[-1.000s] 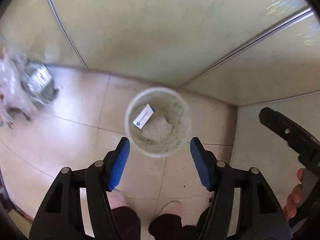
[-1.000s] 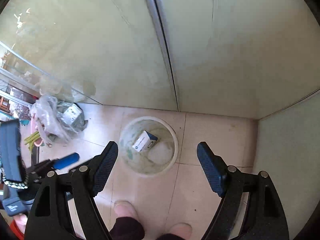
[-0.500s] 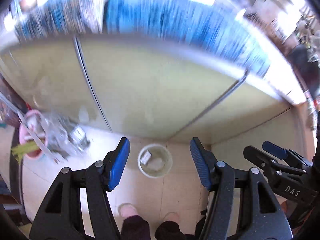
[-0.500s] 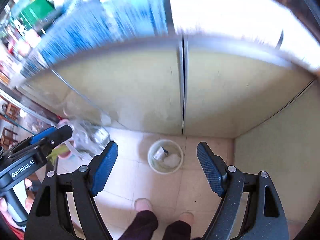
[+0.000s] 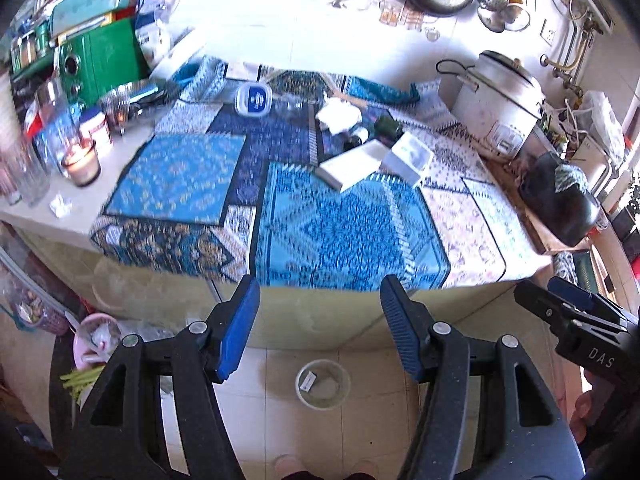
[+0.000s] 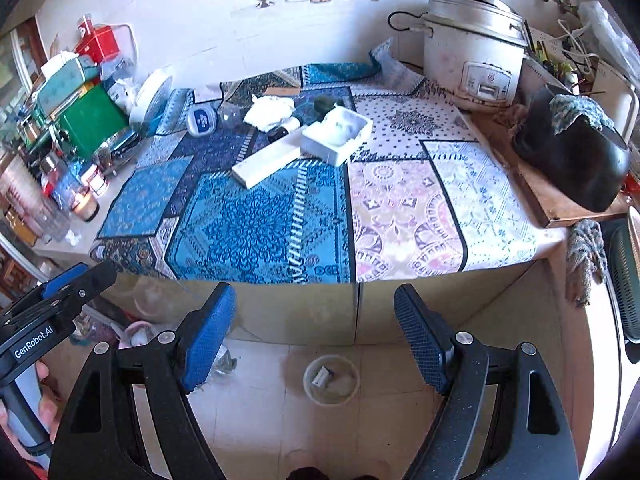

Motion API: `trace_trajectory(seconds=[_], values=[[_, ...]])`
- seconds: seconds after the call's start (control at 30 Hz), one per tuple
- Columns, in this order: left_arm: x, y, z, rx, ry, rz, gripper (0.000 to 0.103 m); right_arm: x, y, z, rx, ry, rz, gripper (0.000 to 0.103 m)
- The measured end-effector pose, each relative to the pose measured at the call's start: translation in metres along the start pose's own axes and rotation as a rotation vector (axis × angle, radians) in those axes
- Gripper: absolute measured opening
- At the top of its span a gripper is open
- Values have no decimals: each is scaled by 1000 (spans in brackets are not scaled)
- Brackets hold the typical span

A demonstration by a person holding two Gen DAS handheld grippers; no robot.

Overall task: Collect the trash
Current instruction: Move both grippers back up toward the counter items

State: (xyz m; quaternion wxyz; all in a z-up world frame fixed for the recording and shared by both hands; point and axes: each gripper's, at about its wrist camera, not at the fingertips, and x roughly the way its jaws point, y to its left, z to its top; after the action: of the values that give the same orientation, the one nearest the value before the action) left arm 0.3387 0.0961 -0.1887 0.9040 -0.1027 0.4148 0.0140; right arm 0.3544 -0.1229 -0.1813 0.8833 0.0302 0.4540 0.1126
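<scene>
"GenRobot.AI" on left gripper [image 6: 60,300]

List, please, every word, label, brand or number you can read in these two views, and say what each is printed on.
"DAS": white letters on the black body of the right gripper, in the left wrist view.
"GenRobot.AI": white letters on the left gripper, in the right wrist view.
Too small or blurred to read: the blue label on the container lid, the rice cooker panel, the small box in the bin.

A kitchen counter [image 6: 540,242] covered by patterned blue and pale mats [image 6: 256,224] holds white boxes [image 6: 336,138], crumpled tissue [image 6: 268,114], a rice cooker [image 6: 472,60]. On the tiled floor [image 6: 256,412] stands a small bin [image 6: 331,380].
</scene>
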Motion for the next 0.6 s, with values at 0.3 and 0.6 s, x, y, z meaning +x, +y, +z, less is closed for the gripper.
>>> trace_trajectory(seconds=[0.3,0.6], values=[[11,-18,60,52,-17,-6,62,-14,-16,60,25,-59,-31,81],[71,-49,115,6,6,18,63,43,-55,122,-22,-9,23,83]])
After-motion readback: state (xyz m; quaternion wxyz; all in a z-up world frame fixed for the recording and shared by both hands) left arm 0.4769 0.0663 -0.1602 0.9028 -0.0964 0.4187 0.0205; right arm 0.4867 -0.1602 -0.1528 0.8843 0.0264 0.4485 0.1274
